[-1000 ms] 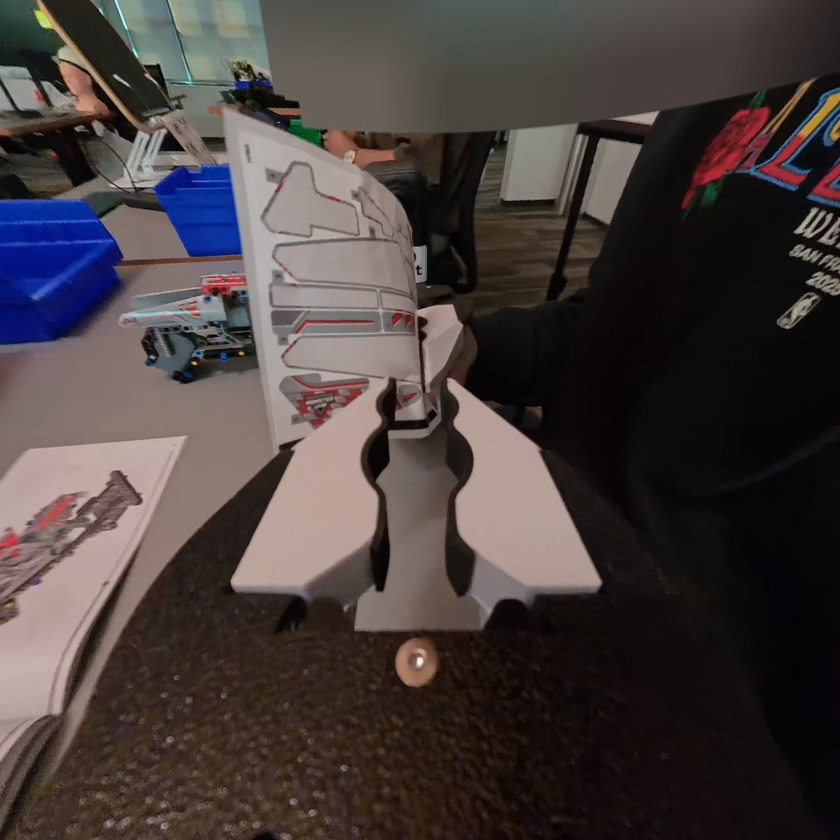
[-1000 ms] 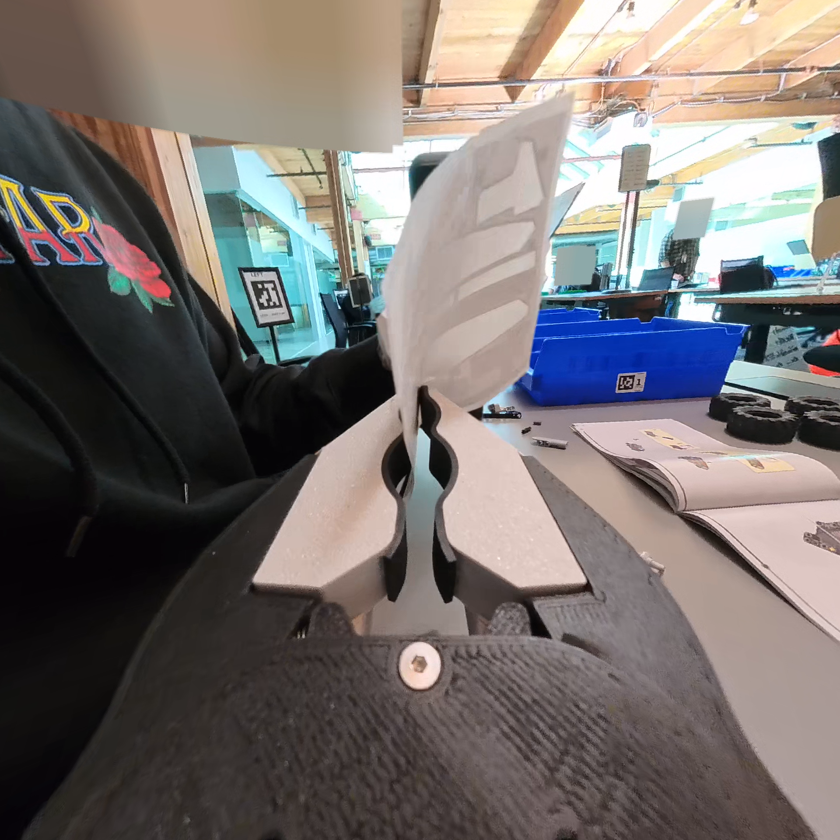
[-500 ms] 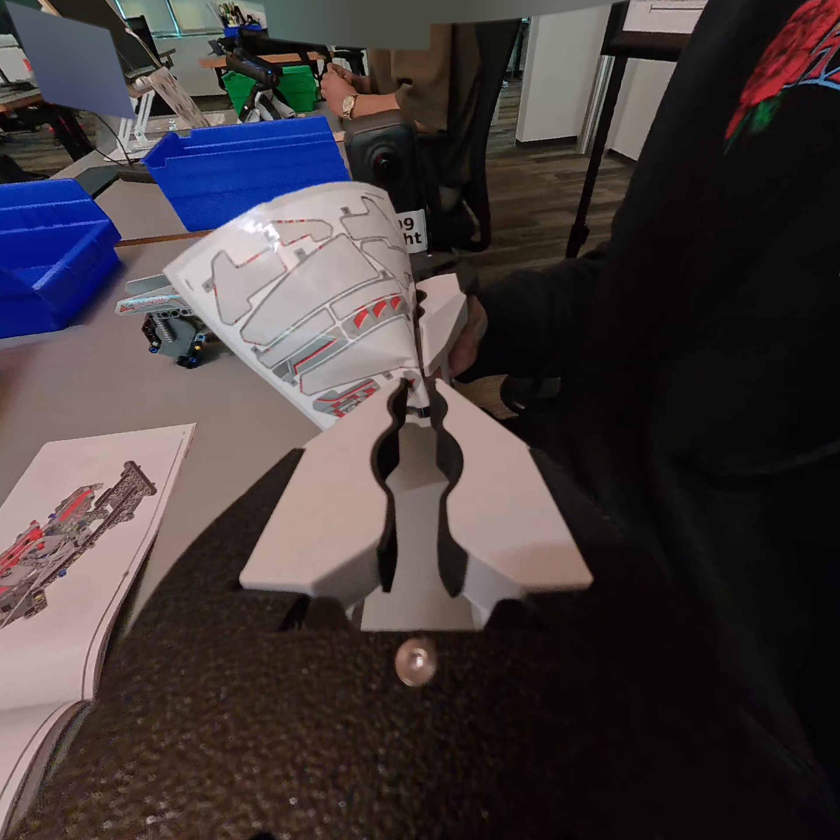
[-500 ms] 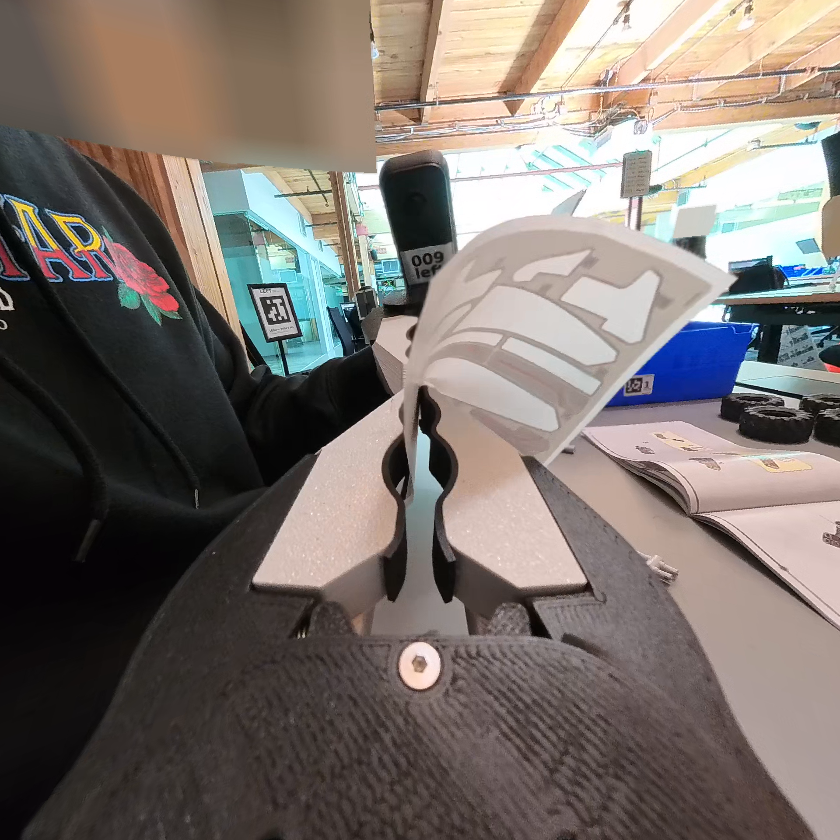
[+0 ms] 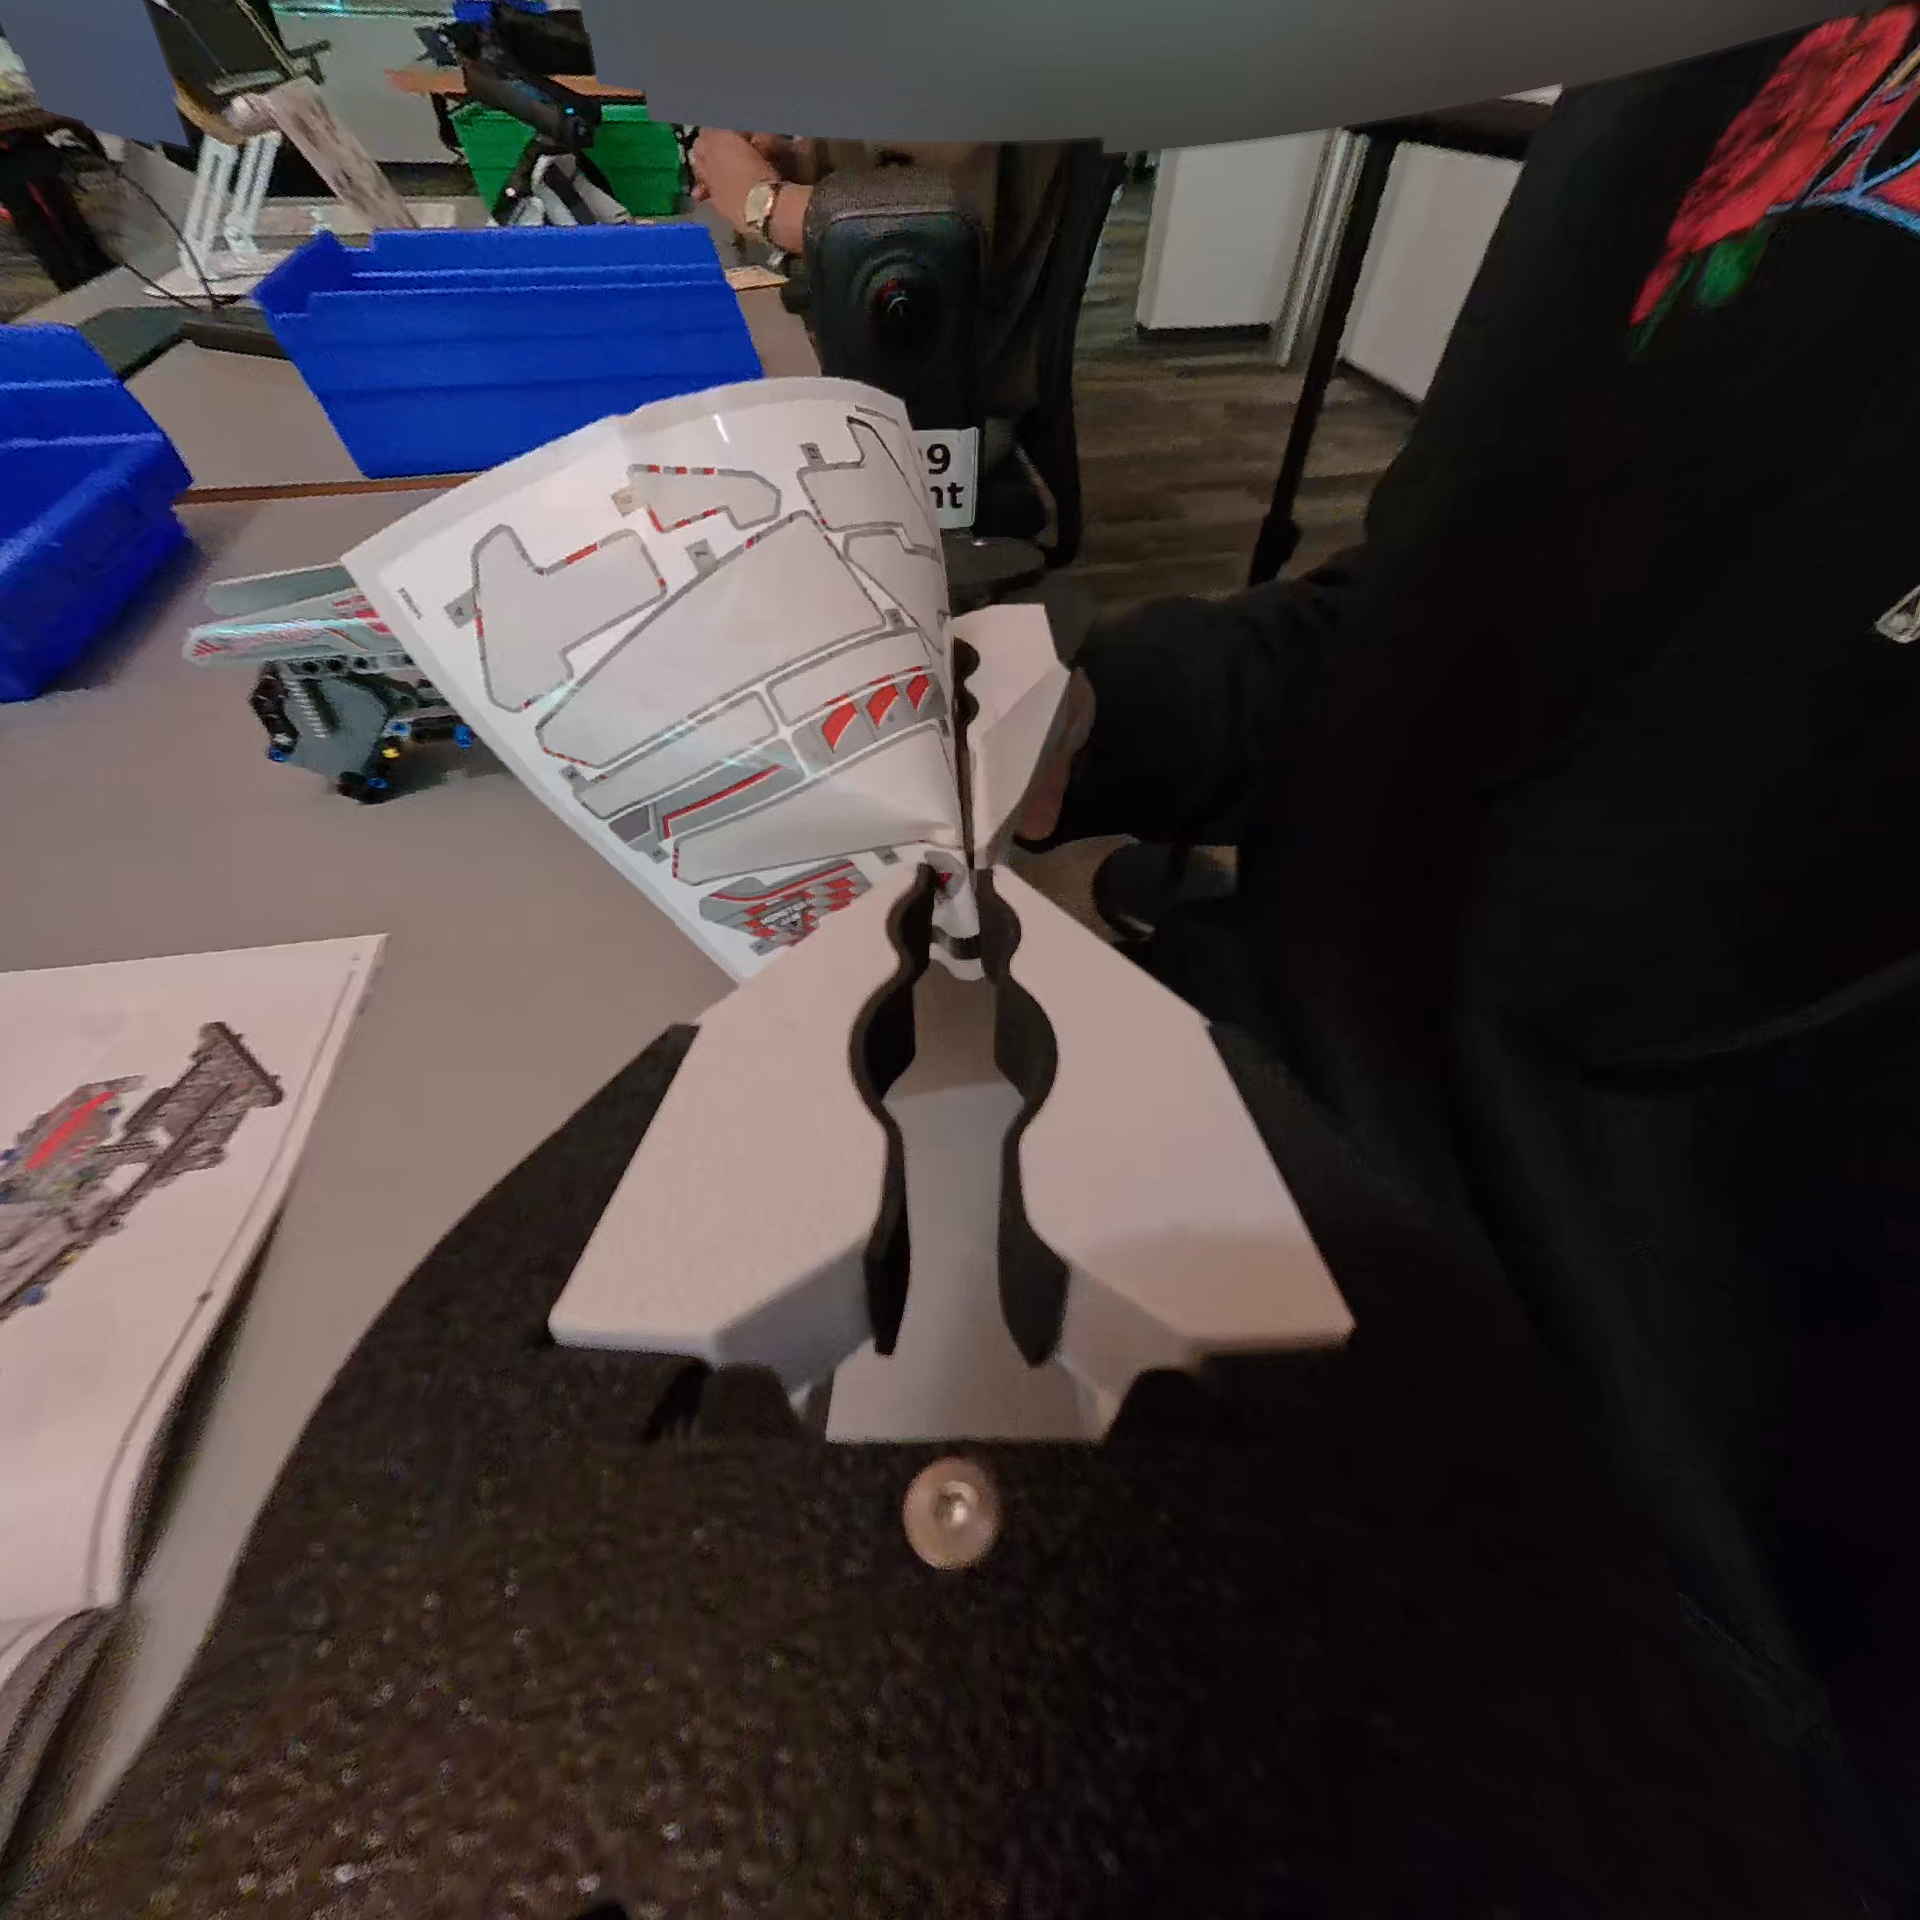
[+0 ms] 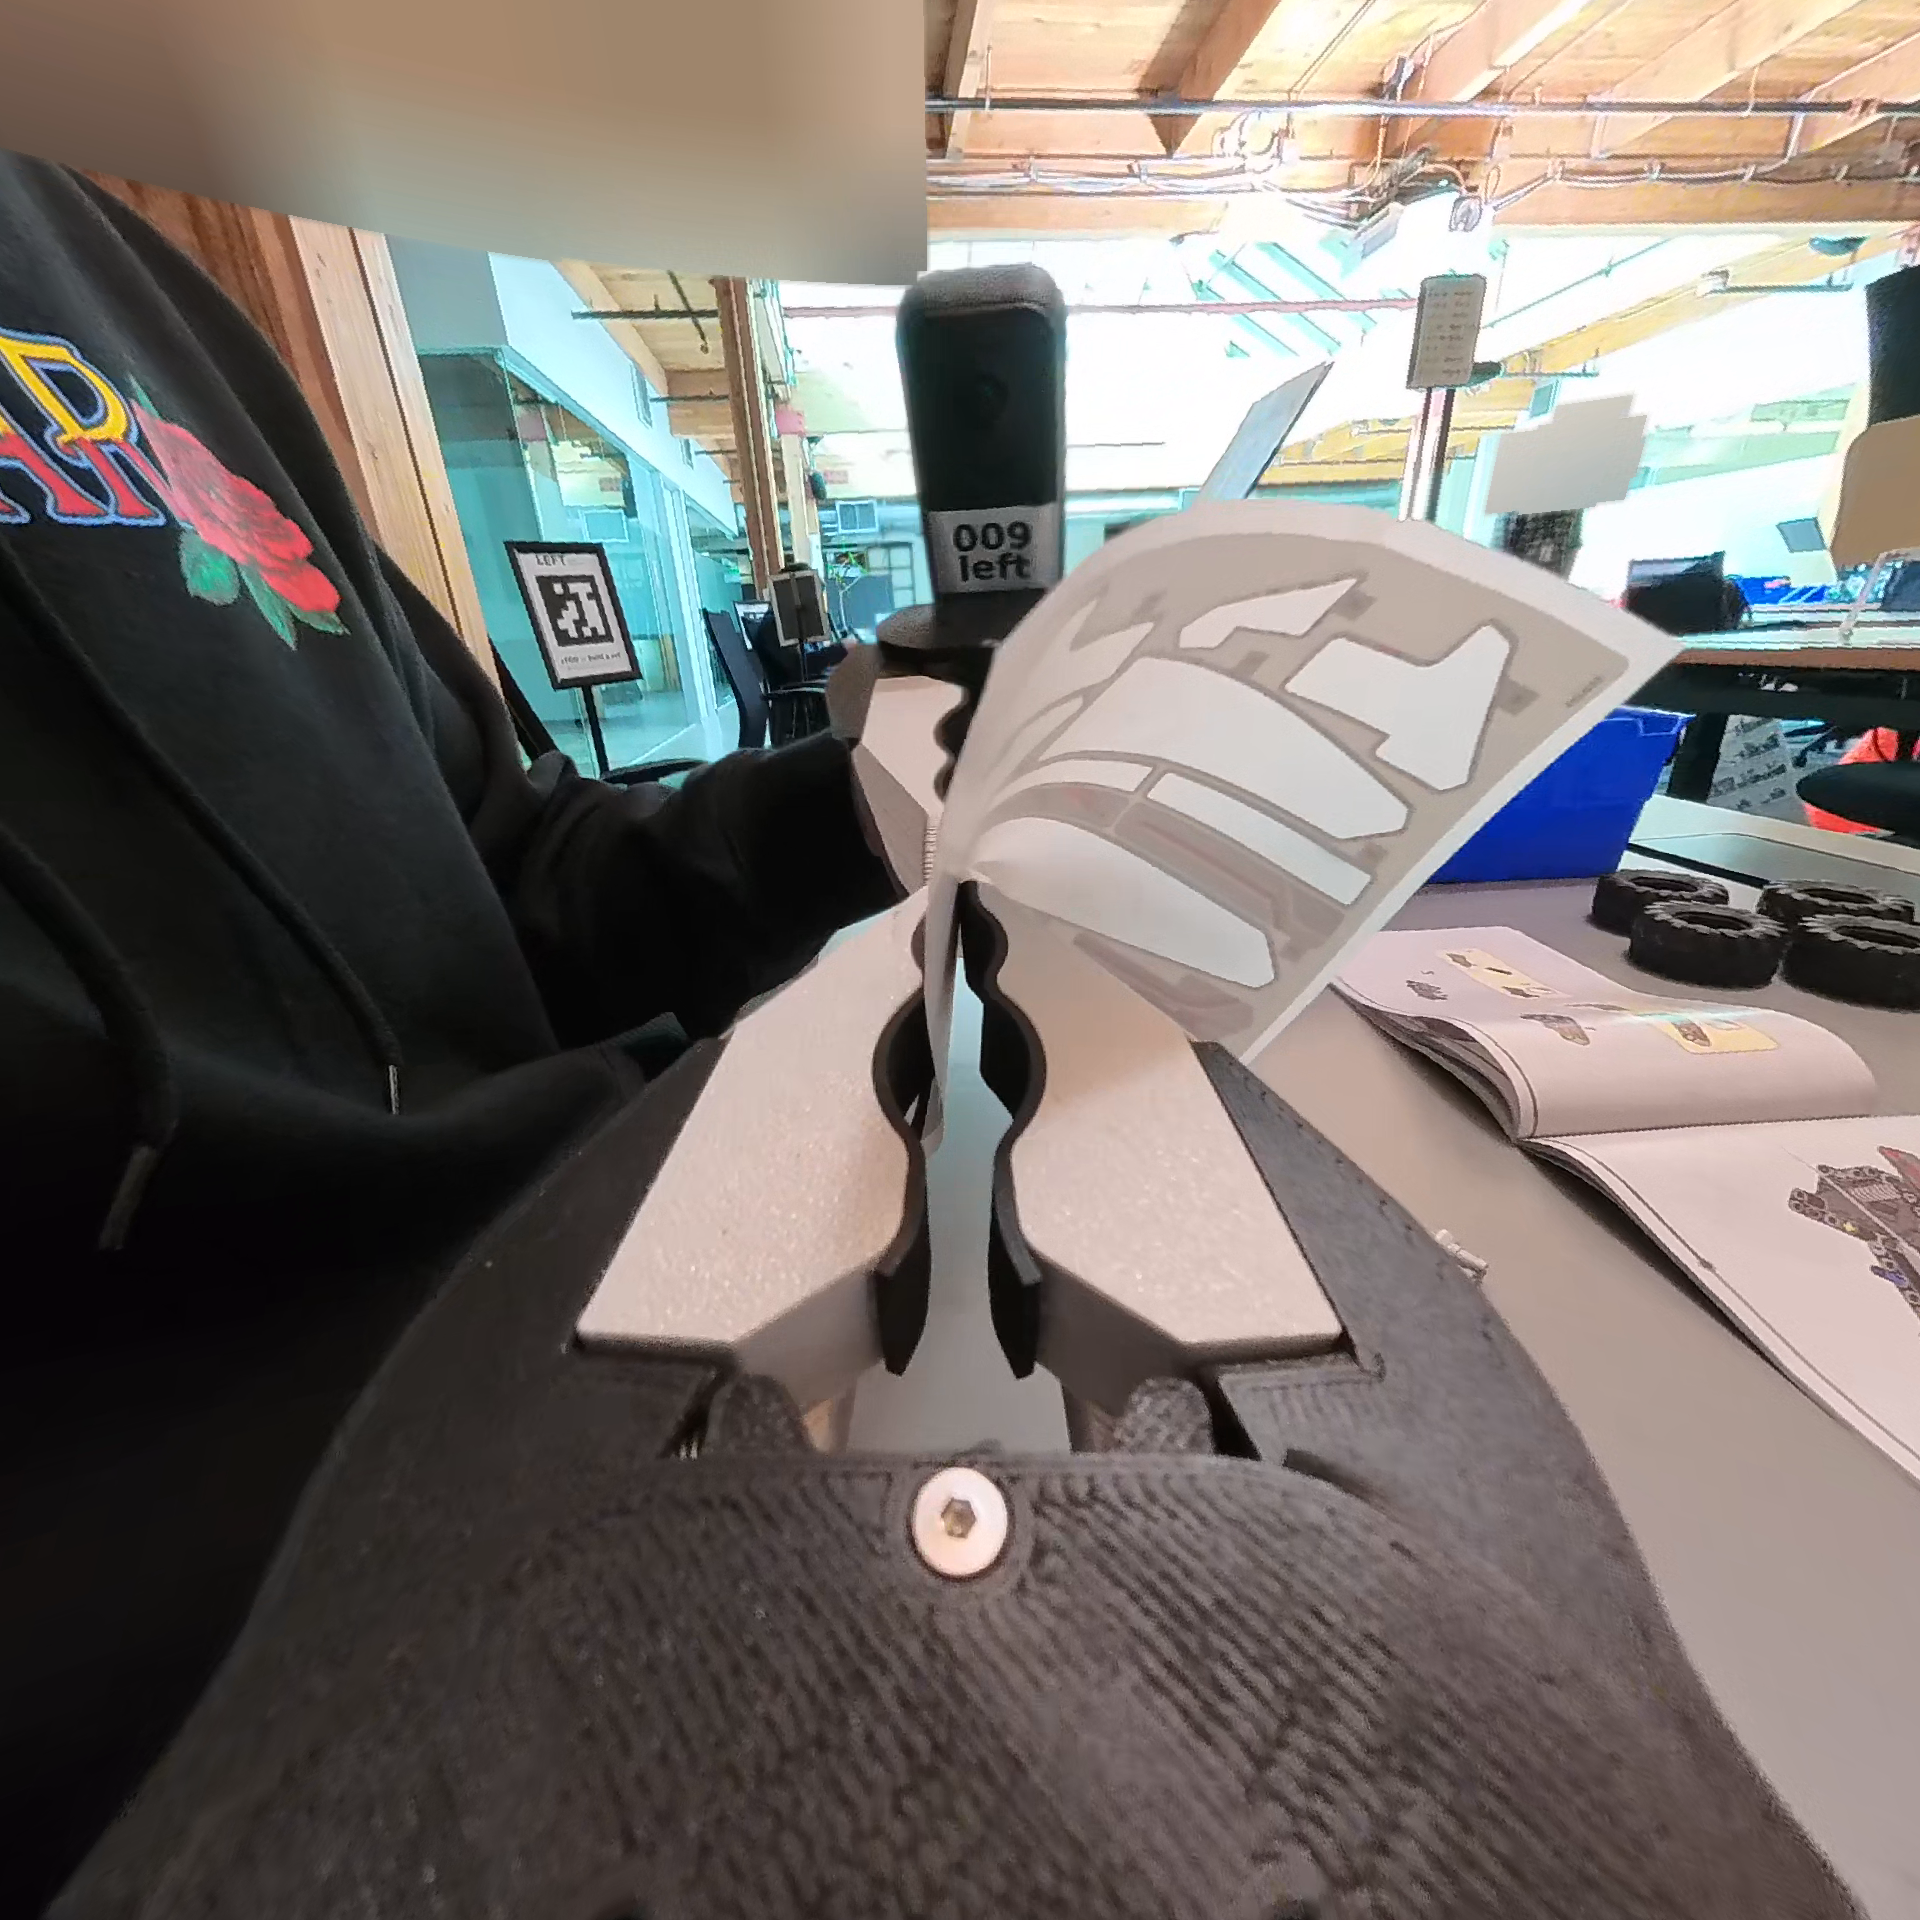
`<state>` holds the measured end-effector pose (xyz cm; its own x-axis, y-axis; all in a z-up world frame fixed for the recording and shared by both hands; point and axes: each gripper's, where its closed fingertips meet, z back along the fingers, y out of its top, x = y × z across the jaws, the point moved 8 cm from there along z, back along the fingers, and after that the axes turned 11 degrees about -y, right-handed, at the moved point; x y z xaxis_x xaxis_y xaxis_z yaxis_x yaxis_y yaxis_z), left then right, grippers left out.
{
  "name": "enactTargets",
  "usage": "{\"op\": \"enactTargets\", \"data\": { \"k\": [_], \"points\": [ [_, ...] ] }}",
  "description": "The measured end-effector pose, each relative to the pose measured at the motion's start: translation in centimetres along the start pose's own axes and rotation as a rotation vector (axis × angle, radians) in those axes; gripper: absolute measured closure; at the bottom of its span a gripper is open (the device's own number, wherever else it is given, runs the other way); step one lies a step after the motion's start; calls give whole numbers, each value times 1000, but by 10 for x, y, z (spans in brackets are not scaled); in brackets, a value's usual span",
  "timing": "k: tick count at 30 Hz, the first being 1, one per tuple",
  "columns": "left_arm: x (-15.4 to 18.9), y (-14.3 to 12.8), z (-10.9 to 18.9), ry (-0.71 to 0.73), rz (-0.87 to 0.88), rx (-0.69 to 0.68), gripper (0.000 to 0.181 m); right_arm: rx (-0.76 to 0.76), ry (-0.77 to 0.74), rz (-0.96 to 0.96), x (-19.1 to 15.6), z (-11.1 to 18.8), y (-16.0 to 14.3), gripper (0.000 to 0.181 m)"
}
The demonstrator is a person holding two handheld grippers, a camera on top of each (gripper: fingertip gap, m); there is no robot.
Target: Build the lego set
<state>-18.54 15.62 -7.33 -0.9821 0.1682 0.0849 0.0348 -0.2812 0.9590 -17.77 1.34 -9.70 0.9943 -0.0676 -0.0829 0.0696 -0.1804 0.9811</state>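
Note:
A white sticker sheet (image 5: 727, 665) with grey and red decals is held in the air above the table edge. My left gripper (image 5: 954, 894) is shut on its lower corner. My right gripper (image 6: 951, 894) is shut on the same corner from the opposite side; it also shows in the left wrist view (image 5: 1003, 717) just behind the sheet. The sheet's back (image 6: 1247, 790) shows in the right wrist view, curled over to the right. The part-built grey and red lego vehicle (image 5: 322, 675) stands on the grey table (image 5: 260, 831) behind the sheet.
An open instruction booklet (image 5: 135, 1195) lies at the left, and shows in the right wrist view (image 6: 1662, 1101) too. Blue bins (image 5: 499, 332) stand at the back. Several black tyres (image 6: 1766, 925) sit on the table. A person in a black hoodie (image 5: 1610, 831) is close by.
The sticker sheet has swung from upright to leaning over toward the table, curling as it went. Both grippers have stayed shut on its corner.

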Motion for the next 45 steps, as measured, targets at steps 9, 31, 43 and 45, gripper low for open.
{"op": "enactTargets", "data": {
  "k": [9,31,43,45],
  "points": [
    [-1,-5,0,-106,76,57,176,-24,33,45,-5,0,-1,181],
    [-2,-12,4,-254,150,159,181,-56,100,78,-11,0,-4,181],
    [-6,-8,8,-172,124,201,181,-23,66,44,-5,2,-1,181],
    [-8,-6,12,-147,124,228,181,-5,50,24,-2,4,0,181]
  ]
}}
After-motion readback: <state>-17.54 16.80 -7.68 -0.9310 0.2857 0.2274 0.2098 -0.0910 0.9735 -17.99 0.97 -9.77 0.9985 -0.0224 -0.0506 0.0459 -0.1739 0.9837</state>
